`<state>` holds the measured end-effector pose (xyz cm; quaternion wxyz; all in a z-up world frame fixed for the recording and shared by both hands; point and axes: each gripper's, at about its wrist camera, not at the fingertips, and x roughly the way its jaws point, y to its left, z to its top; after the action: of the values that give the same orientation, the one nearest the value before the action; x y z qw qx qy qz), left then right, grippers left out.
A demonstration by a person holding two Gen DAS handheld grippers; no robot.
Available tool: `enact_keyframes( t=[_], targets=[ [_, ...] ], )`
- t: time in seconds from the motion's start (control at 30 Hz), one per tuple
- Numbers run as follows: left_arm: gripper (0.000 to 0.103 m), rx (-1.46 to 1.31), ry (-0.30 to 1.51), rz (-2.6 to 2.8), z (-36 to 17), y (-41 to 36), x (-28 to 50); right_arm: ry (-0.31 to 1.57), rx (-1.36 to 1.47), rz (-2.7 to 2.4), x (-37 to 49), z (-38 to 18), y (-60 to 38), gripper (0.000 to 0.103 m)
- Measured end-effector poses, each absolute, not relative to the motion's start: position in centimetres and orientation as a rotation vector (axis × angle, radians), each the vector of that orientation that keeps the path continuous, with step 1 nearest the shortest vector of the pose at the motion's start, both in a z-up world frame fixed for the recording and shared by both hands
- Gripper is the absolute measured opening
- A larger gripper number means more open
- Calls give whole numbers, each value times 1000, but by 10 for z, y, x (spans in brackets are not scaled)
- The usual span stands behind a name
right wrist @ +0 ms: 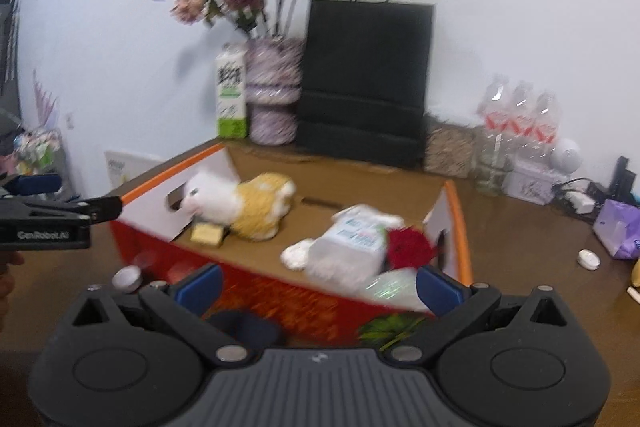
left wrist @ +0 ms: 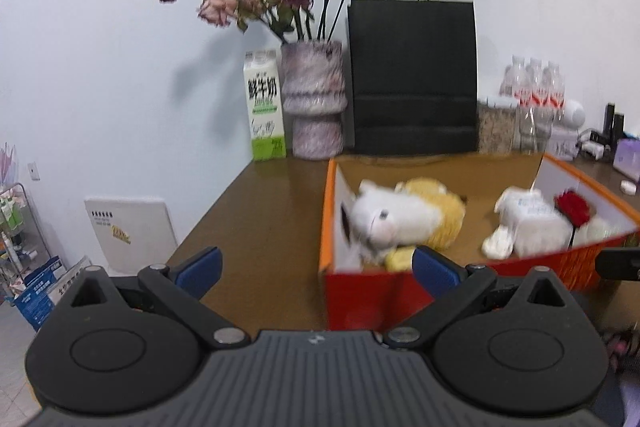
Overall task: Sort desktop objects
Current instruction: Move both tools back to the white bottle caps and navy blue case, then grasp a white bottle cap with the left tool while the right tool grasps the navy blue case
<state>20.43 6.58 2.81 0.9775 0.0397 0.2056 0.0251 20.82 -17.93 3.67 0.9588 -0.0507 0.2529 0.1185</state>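
Both hand-held grippers spread wide, empty, left (left wrist: 316, 269), right (right wrist: 318, 287), red box (right wrist: 280, 299) just ahead.

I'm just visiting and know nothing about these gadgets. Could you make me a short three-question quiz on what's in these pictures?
1. True or false: the left hand-held gripper and the right hand-held gripper are both open and hold nothing.
2. Which toy lies at the left end of the red cardboard box with the orange rim: A) a white and yellow plush animal, B) a blue car, C) a green ball?
3. Fill in: the red artificial rose lies ___ the box.

Key: 1 true; 2 A; 3 inside.
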Motion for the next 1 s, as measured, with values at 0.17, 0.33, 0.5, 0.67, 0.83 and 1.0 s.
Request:
enact_keyframes(
  t=[0.17, 0.33, 0.5, 0.67, 0.83, 1.0],
  targets=[
    [103, 125, 466, 30, 13, 81, 200, 612, -153, 264, 205, 25, -145, 103],
    [97, 167, 489, -14, 5, 90, 201, 698, -194, 241, 204, 11, -119, 103],
    [88, 157, 551, -87, -5, 94, 211, 793, -203, 175, 213, -3, -100, 103],
    [71, 108, 624, -163, -16, 96, 227, 848, -148, 121, 219, -13, -97, 96],
    [69, 74, 632, -227, -17, 94, 227, 863, -139, 116, 222, -17, -94, 86],
    [69, 73, 646, -252, -19, 92, 228, 854, -142, 122, 221, -16, -92, 81]
  ],
)
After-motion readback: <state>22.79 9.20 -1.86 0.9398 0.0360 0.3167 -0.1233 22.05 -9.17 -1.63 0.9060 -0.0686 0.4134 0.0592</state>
